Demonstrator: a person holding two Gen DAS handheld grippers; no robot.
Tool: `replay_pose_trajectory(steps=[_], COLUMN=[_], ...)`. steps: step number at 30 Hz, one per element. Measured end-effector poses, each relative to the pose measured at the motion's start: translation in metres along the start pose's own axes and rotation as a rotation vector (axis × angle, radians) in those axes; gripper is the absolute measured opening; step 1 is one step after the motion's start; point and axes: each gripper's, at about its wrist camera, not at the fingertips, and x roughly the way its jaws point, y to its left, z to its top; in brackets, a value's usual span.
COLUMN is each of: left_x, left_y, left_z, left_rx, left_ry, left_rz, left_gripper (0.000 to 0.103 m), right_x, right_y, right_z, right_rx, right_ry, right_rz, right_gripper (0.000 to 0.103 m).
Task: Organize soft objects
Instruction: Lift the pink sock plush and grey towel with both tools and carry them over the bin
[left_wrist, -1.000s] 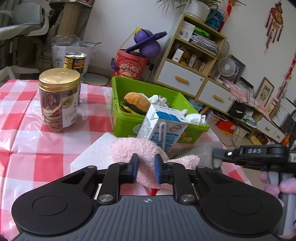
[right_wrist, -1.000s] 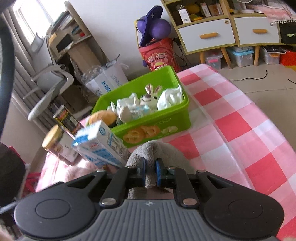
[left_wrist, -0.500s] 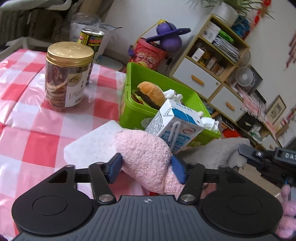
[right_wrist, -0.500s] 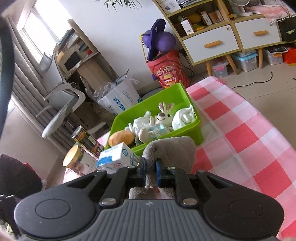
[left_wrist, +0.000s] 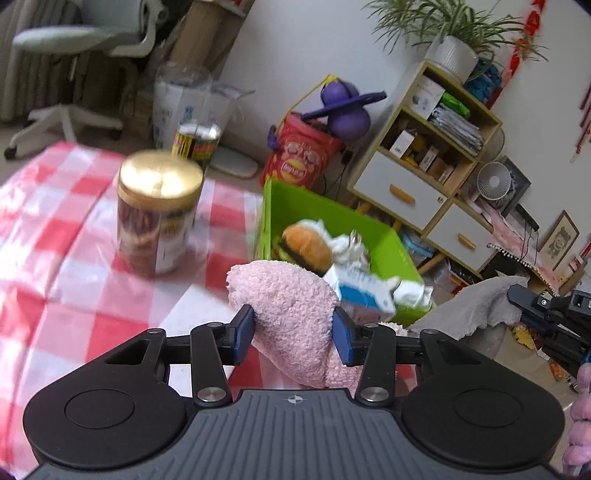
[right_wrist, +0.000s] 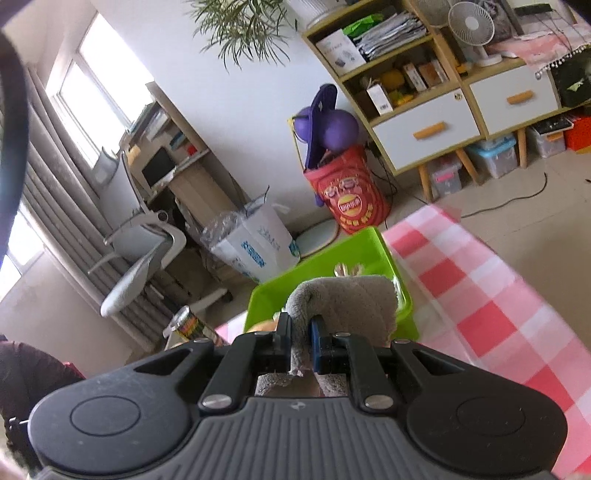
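My left tool (left_wrist: 293, 334) is closing on the pink plush (left_wrist: 291, 314), my right tool (right_wrist: 300, 347) is clenching the grey cloth (right_wrist: 347, 306), green bin (left_wrist: 369, 229) at 1 o'clock on the worktop (left_wrist: 55, 258).

Gold-lidded jar (left_wrist: 159, 218) ahead-left of the tool: blurred, label unreadable. Green bin (right_wrist: 328, 266) mostly hidden behind grey cloth (right_wrist: 347, 306).

Bare checked tablecloth (left_wrist: 55, 266) left of the gold-lidded jar (left_wrist: 159, 218); milk carton (left_wrist: 364, 295) just before crowded green bin (left_wrist: 388, 236)
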Motion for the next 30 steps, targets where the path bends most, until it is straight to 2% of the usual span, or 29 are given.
replay_pose_trajectory(steps=[8, 13, 22, 26, 30], left_x=[0.006, 0.027, 0.107, 0.141, 0.162], left_y=[-0.016, -0.027, -0.051, -0.055, -0.062], left_z=[0.045, 0.071, 0.102, 0.1, 0.094], left_rx=[0.044, 0.097, 0.389, 0.512, 0.624], left_ry=[-0.039, -0.041, 0.03, 0.078, 0.092], left_rz=[-0.052, -0.059, 0.08, 0.145, 0.169], left_gripper=[0.045, 0.045, 0.046, 0.046, 0.046], right_x=[0.018, 0.034, 0.076, 0.098, 0.117], right_y=[0.002, -0.001, -0.009, -0.016, -0.02], right_z=[0.028, 0.041, 0.051, 0.046, 0.04], right_rx=[0.02, 0.042, -0.002, -0.035, -0.076], right_ry=[-0.052, -0.083, -0.126, -0.107, -0.089], right_rz=[0.007, 0.015, -0.024, -0.053, -0.08], right_gripper=[0.0, 0.0, 0.0, 0.0, 0.0])
